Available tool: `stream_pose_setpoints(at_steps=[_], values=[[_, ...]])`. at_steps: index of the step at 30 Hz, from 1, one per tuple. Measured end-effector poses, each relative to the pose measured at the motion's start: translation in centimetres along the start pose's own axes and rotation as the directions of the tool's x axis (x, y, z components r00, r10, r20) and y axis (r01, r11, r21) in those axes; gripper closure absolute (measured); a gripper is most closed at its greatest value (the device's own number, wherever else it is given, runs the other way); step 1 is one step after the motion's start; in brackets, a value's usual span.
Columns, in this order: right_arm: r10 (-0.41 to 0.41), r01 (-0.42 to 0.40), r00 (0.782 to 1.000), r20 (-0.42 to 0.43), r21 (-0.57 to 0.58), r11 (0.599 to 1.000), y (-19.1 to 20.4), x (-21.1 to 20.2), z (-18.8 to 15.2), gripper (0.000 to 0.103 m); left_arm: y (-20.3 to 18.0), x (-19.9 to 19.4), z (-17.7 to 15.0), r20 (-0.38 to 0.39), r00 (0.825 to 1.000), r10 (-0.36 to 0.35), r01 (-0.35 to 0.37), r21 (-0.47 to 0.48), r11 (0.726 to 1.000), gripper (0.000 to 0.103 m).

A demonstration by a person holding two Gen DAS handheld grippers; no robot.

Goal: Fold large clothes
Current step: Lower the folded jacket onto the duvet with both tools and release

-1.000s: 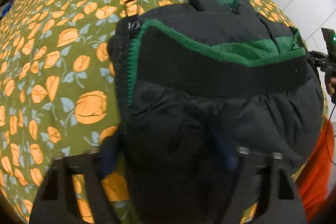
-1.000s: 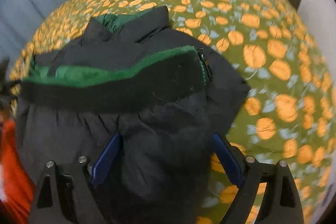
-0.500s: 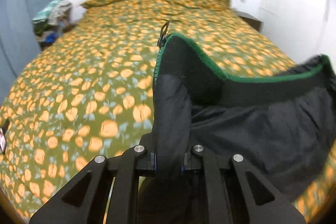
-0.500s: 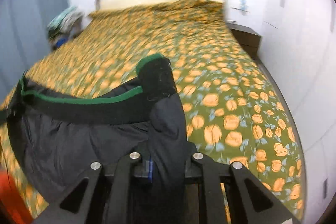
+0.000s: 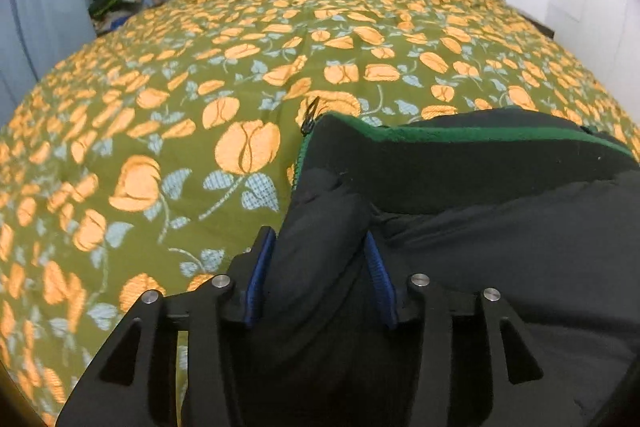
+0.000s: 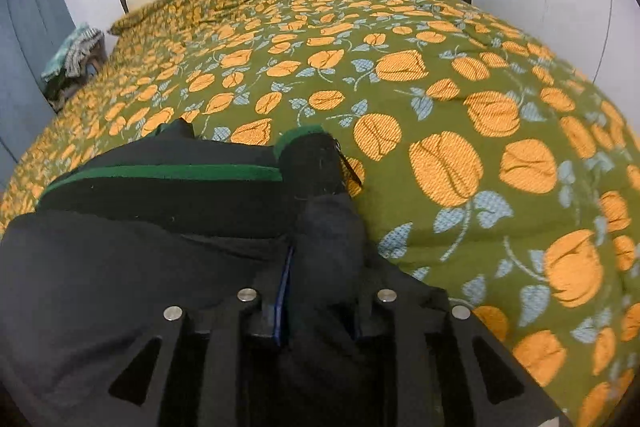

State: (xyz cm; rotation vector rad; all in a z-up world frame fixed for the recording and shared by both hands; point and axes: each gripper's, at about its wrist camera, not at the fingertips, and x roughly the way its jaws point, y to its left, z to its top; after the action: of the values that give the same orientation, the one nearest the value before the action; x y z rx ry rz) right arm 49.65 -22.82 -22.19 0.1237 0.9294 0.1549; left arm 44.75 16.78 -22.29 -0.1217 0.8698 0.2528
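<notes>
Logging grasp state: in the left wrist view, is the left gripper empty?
No, the left gripper has a bunched fold of the black jacket clamped between its blue-padded fingers.

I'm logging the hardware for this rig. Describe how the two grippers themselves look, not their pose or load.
The left gripper is matte black plastic with angular fingers, triangular cut-outs in the frame and four round silver bolt heads; blue pads line the inner faces of the fingers. The right gripper is the same build: black, cut-outs, four silver bolts, with a blue pad edge visible on one finger. No cables, markings or sleeves show.
</notes>
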Motion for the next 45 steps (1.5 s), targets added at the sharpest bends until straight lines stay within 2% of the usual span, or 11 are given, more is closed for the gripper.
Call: stream_pose_setpoints(at_steps=[9, 23, 28, 32, 33, 36, 37, 38, 40, 43, 45], values=[[0.026, -0.027, 0.999, 0.031, 0.031, 0.999, -0.4, 0.7, -0.7, 0.077, 0.5, 0.7, -0.3, 0.009, 0.997, -0.074, 0.075, -0.069, 0.995, 0.051], [0.036, -0.038, 0.998, 0.054, 0.040, 0.998, -0.5, 0.9, -1.2, 0.077, 1.3, 1.3, -0.4, 0.017, 0.991, -0.133, 0.135, -0.127, 0.983, 0.048], [0.050, -0.053, 0.997, 0.054, 0.052, 0.997, -0.8, 0.9, -1.3, 0.077, 1.3, 1.3, -0.4, 0.016, 0.991, -0.132, 0.133, -0.127, 0.983, 0.047], [0.053, -0.056, 0.997, 0.054, 0.054, 0.997, -0.9, 0.9, -1.2, 0.077, 0.7, 0.7, -0.1, 0.004, 0.997, -0.075, 0.075, -0.102, 0.992, 0.041], [0.056, -0.059, 0.997, 0.054, 0.056, 0.997, -0.9, 0.8, -1.2, 0.077, 0.7, 0.4, 0.0, -0.007, 0.998, -0.055, 0.054, -0.096, 0.994, 0.037], [0.048, -0.049, 0.998, 0.034, 0.051, 0.997, -0.9, 0.2, -0.9, 0.074, 1.3, -0.7, 0.8, -0.071, 0.996, -0.049, 0.042, -0.091, 0.995, 0.035], [0.029, -0.029, 0.999, 0.013, 0.032, 0.999, -0.7, -0.3, -0.4, 0.070, 1.7, -1.5, 1.0, -0.088, 0.995, -0.056, 0.047, -0.101, 0.994, 0.035], [0.004, -0.004, 1.000, 0.000, 0.008, 1.000, -0.5, -1.1, 0.0, 0.062, 2.0, -2.5, 1.1, -0.091, 0.993, -0.069, 0.058, -0.114, 0.992, 0.034], [0.007, -0.007, 1.000, 0.022, -0.021, 1.000, -0.3, -3.7, 0.5, 0.052, 2.3, -5.9, 1.2, -0.057, 0.991, -0.124, 0.116, -0.129, 0.985, 0.034], [0.062, -0.056, 0.993, 0.105, -0.060, 0.997, -0.3, -9.4, 0.1, 0.049, 0.4, -10.0, 1.3, -0.010, 0.985, -0.171, 0.170, -0.052, 0.984, 0.033], [0.099, -0.087, 0.985, 0.139, -0.089, 0.992, -0.4, -12.5, -0.9, 0.048, -2.4, -12.1, 1.7, 0.002, 0.971, -0.238, 0.238, 0.019, 0.971, 0.028]])
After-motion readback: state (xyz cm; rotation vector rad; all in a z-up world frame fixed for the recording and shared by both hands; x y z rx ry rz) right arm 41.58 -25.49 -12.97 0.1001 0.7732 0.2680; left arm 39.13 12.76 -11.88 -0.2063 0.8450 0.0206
